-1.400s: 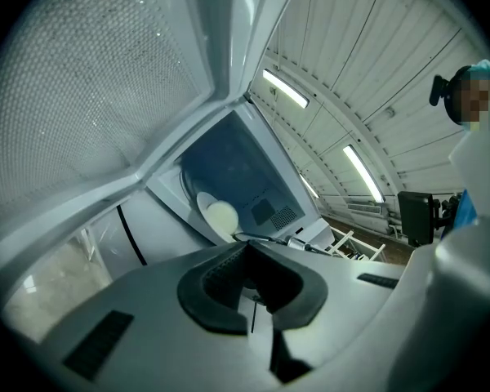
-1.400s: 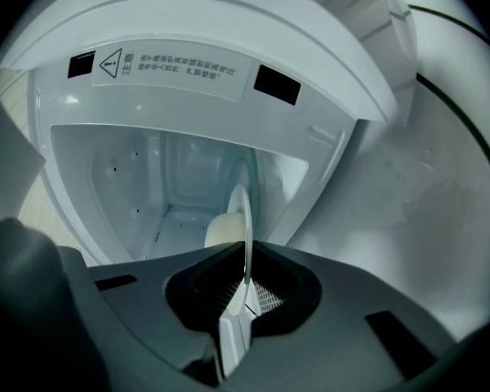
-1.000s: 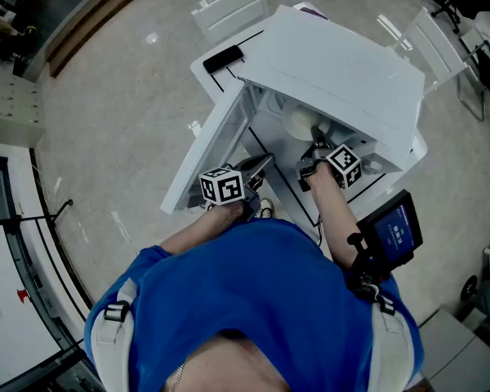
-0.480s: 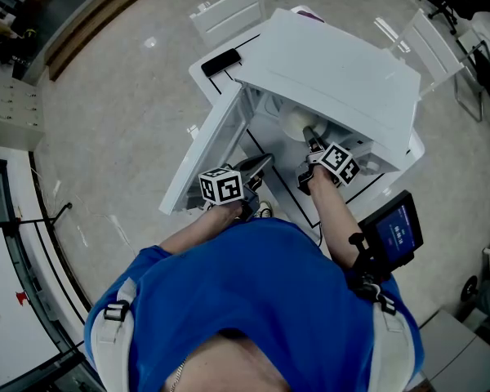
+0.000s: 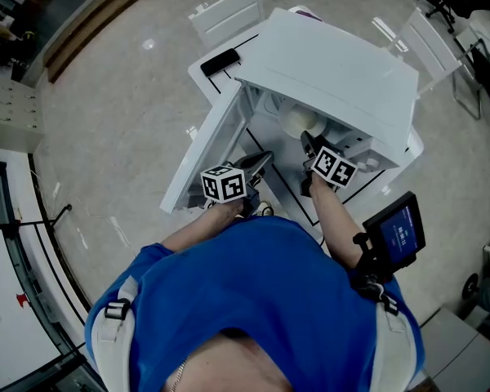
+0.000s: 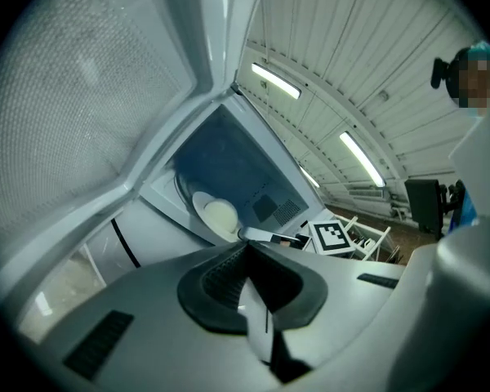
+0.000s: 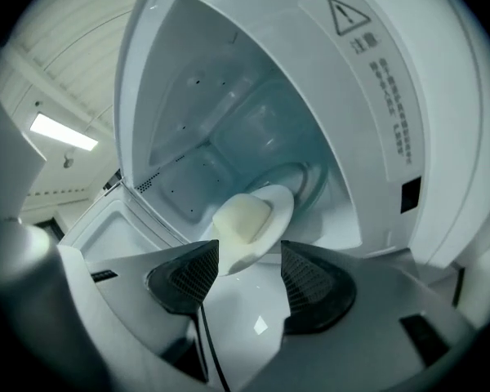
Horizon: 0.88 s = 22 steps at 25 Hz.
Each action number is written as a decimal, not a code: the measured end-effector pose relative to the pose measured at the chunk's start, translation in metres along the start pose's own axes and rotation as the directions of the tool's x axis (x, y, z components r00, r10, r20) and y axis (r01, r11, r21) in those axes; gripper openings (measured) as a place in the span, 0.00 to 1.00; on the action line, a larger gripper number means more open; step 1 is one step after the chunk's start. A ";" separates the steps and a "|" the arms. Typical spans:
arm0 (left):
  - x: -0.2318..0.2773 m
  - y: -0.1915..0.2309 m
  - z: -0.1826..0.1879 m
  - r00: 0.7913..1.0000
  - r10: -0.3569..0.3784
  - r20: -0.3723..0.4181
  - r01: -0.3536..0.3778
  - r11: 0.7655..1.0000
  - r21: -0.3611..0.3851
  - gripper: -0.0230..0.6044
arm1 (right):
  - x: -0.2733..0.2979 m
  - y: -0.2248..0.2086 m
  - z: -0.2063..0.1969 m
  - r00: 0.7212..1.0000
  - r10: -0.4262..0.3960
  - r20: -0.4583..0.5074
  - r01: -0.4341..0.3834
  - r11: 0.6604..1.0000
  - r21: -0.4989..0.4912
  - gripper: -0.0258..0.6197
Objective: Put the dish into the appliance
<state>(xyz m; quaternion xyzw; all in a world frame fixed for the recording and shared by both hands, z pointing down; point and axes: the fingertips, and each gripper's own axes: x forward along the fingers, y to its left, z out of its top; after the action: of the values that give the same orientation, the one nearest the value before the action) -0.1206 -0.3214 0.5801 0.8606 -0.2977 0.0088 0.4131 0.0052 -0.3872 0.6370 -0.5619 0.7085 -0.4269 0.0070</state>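
Round white dish (image 7: 261, 211) with a pale cream lump is seen inside the open white box-shaped appliance (image 7: 376, 96), at 12 o'clock of the right gripper (image 7: 249, 272). Its jaws are opening, with the dish rim between them, unpressed. The left gripper (image 6: 249, 280) is held closed at its 9 o'clock.

1. Left tool (image 5: 257, 163): jaws closed together with nothing between them, forearm bent in close to the body.
2. Right tool (image 5: 309, 143): jaws opening, pads clear of the dish (image 7: 247, 219) rim between them, forearm reaching forward.
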 end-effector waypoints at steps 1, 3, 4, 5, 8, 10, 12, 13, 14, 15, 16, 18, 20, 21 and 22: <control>0.003 0.003 -0.001 1.000 0.021 -0.013 -0.020 0.999 0.039 0.05 | 0.000 0.001 0.000 1.000 -0.006 0.001 0.006 0.999 -0.033 0.37; 0.008 0.007 -0.003 0.997 0.064 -0.039 -0.058 0.990 0.128 0.05 | -0.002 0.002 -0.002 1.000 -0.016 0.001 0.016 0.996 -0.086 0.37; 0.010 0.007 -0.004 0.996 0.080 -0.049 -0.071 0.983 0.170 0.05 | -0.004 0.004 -0.003 1.000 -0.019 0.001 0.019 0.994 -0.107 0.37; 0.011 0.006 -0.004 0.994 0.092 -0.055 -0.079 0.976 0.205 0.05 | -0.007 0.006 -0.004 1.000 -0.021 0.001 0.021 0.992 -0.126 0.37; 0.019 0.008 -0.003 0.992 0.113 -0.061 -0.094 0.960 0.263 0.05 | -0.012 0.010 -0.004 1.000 -0.029 -0.001 0.028 0.983 -0.179 0.37; 0.026 0.013 -0.001 0.990 0.127 -0.066 -0.102 0.951 0.293 0.05 | -0.012 0.010 -0.004 0.999 -0.034 -0.004 0.032 0.977 -0.212 0.37; 0.034 0.016 0.000 0.987 0.140 -0.075 -0.108 0.939 0.326 0.05 | -0.012 0.009 -0.004 0.999 -0.041 -0.010 0.037 0.969 -0.246 0.37; 0.037 0.017 0.000 0.986 0.144 -0.081 -0.109 0.934 0.340 0.05 | -0.012 0.009 -0.005 0.999 -0.045 -0.013 0.040 0.965 -0.260 0.37; 0.040 0.017 0.000 0.986 0.146 -0.086 -0.107 0.930 0.350 0.05 | -0.013 0.009 -0.005 0.999 -0.050 -0.014 0.044 0.960 -0.276 0.37; 0.042 0.017 0.000 0.985 0.146 -0.090 -0.105 0.928 0.356 0.05 | -0.014 0.009 -0.005 0.998 -0.056 -0.015 0.050 0.954 -0.297 0.37; 0.042 0.017 -0.001 0.985 0.146 -0.094 -0.103 0.928 0.358 0.05 | -0.015 0.010 -0.005 0.998 -0.064 -0.013 0.056 0.943 -0.327 0.37; 0.041 0.020 -0.003 0.984 0.147 -0.101 -0.103 0.930 0.354 0.05 | -0.016 0.014 -0.005 0.997 -0.080 -0.010 0.068 0.909 -0.411 0.37; 0.038 0.023 -0.006 0.983 0.151 -0.107 -0.106 0.932 0.346 0.05 | -0.016 0.019 -0.005 0.996 -0.091 -0.008 0.075 0.857 -0.510 0.37; 0.037 0.024 -0.007 0.982 0.154 -0.110 -0.108 0.933 0.343 0.05 | -0.014 0.022 -0.006 0.995 -0.096 -0.008 0.076 0.826 -0.558 0.37; 0.035 0.026 -0.008 0.982 0.155 -0.111 -0.109 0.934 0.340 0.05 | -0.012 0.024 -0.007 0.995 -0.102 -0.009 0.076 0.795 -0.601 0.37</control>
<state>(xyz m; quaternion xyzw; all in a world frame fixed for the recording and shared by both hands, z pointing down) -0.1031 -0.3458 0.6127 0.8933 -0.3203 0.1452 0.2798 -0.0129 -0.3728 0.6210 -0.5589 0.7801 -0.1920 -0.2055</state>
